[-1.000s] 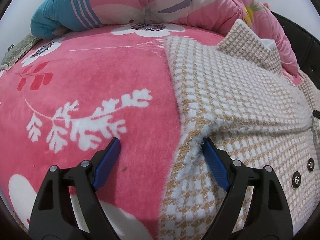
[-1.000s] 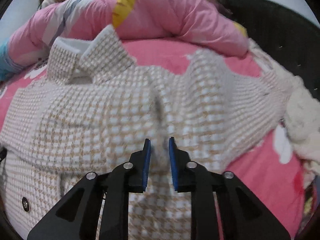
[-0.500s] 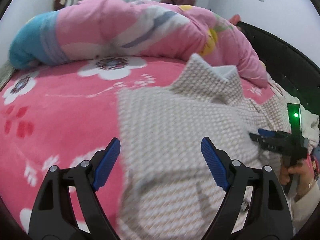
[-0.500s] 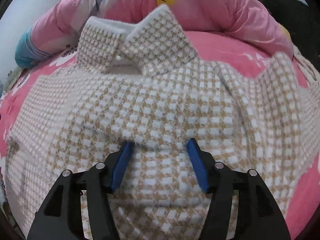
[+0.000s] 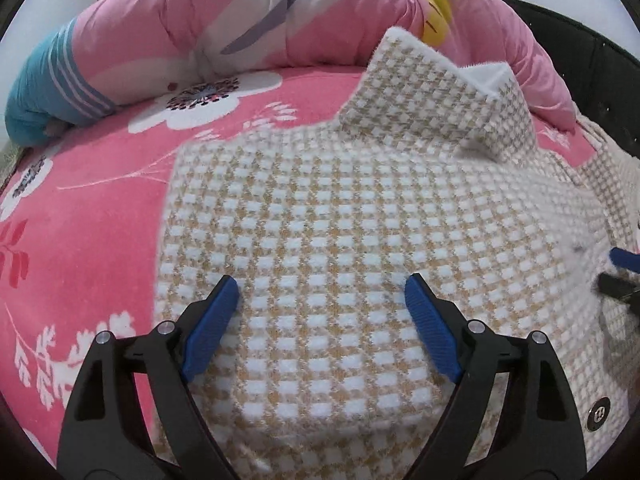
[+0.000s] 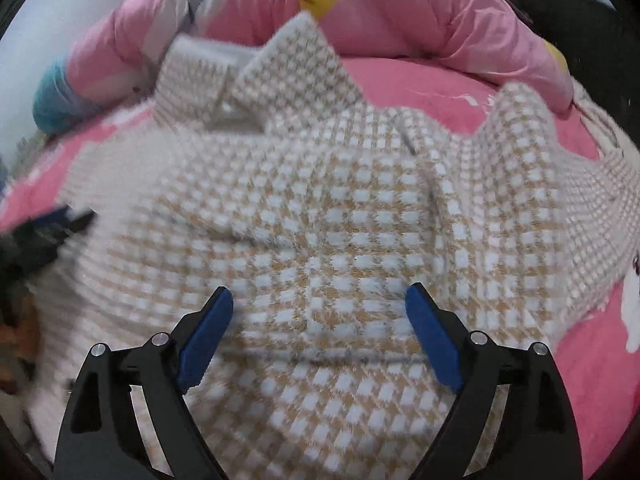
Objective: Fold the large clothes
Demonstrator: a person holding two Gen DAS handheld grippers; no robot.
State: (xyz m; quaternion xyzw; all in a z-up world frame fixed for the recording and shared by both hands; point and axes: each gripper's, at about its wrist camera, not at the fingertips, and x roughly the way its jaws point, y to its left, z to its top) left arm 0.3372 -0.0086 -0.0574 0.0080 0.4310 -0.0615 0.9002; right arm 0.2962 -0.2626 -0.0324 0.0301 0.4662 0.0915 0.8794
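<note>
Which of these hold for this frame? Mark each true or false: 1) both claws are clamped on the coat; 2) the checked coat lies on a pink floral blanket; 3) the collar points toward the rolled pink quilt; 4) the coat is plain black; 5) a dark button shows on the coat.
1) False. The left claw stands wide with nothing pinched, and the right claw is opening over the fabric, its pads off it.
2) True. The checked coat lies on the pink floral blanket.
3) True. The collar lies at the far end, by the rolled pink quilt.
4) False. It is tan and white check.
5) True. A dark button shows near the lower right in the left wrist view.
</note>
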